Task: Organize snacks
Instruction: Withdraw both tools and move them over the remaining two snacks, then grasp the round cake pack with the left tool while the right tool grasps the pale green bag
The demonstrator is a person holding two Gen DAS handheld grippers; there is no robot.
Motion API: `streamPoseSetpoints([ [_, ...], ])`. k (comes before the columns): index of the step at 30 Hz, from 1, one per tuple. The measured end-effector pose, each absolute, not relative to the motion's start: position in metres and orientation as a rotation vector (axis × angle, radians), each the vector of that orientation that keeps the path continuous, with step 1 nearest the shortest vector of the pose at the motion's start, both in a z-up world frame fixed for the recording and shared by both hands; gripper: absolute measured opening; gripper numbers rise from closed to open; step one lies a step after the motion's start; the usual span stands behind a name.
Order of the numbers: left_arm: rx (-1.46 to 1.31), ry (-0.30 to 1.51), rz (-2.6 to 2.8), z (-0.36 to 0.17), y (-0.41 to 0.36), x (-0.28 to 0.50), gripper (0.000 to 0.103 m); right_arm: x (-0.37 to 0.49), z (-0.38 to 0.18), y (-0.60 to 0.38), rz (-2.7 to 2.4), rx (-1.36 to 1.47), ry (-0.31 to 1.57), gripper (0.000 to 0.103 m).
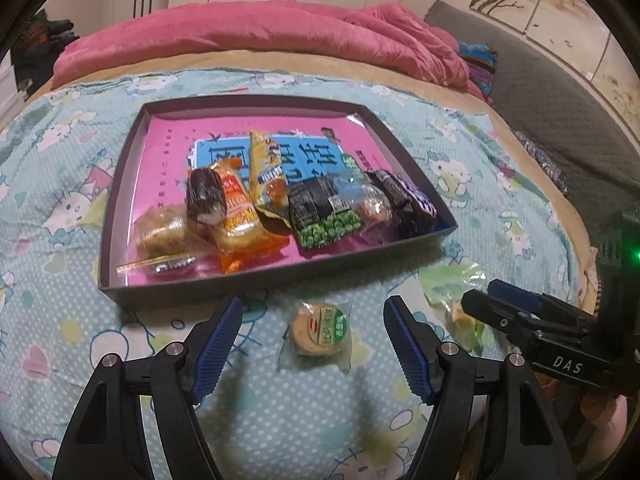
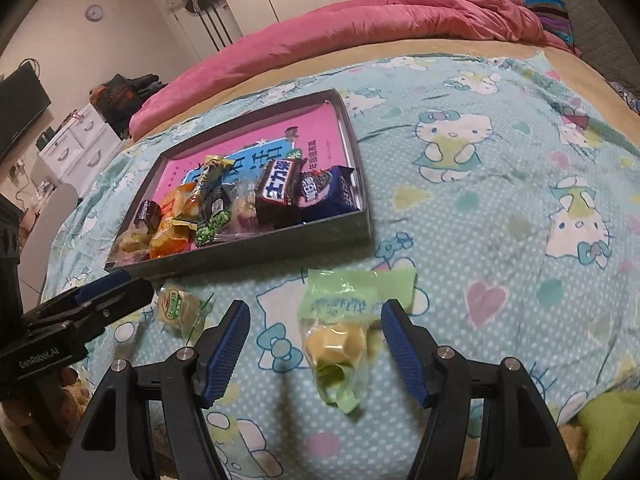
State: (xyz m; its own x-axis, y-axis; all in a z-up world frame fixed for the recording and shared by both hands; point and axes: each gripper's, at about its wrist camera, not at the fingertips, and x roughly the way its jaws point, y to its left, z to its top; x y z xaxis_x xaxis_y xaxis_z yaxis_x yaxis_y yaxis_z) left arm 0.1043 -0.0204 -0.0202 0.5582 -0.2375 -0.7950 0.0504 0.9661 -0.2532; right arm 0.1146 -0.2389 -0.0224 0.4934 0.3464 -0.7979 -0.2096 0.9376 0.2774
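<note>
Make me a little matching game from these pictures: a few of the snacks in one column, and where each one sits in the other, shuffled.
Things:
1. round biscuit
2. green-wrapped sweet
3. pea packet
4. blue cookie pack

Places:
A. in the tray, at its right end
B. on the bedsheet, in front of the left fingers
C. in the tray, among the middle snacks
D. on the bedsheet, in front of the right fingers

Pairs: 1-B, 2-D, 3-C, 4-A
</note>
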Motion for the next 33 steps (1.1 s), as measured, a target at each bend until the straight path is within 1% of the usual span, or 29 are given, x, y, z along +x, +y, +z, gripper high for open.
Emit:
streamPoseSetpoints([
  [7,-0.189,1.004,-0.168,-0.032,-0.027,0.106,0.075,0.107,-0.026,-0.241,0.294,0.122,1.020,0.068],
  [12,-0.185,1.042,-0.163,-0.044,-0.029,0.108,0.075,0.109,-0.039,-0.231,0.283,0.059,1.068,0.068],
  [18,-0.176,1.072,-0.161,-0.055,-0.033,0.111,0.075,0.110,-0.049,-0.222,0.279,0.000,1.081,0.067],
  [23,-0.167,1.071,-0.145,-0.060,-0.037,0.114,0.075,0.114,-0.053,-0.215,0.293,-0.038,1.073,0.053],
  [25,-0.167,1.065,-0.139,-0.060,-0.039,0.115,0.075,0.116,-0.056,-0.214,0.295,-0.041,1.081,0.049],
  [28,-0.157,1.052,-0.134,-0.061,-0.043,0.118,0.075,0.119,-0.057,-0.215,0.311,-0.028,1.081,0.039],
  [31,-0.174,1.042,-0.151,-0.062,-0.045,0.120,0.075,0.119,-0.055,-0.220,0.326,0.015,1.084,0.038],
  [32,-0.179,1.041,-0.157,-0.062,-0.046,0.121,0.072,0.119,-0.054,-0.223,0.335,0.037,1.085,0.038],
  [33,-0.176,1.037,-0.160,-0.062,-0.048,0.121,0.064,0.118,-0.052,-0.226,0.346,0.066,1.086,0.038],
])
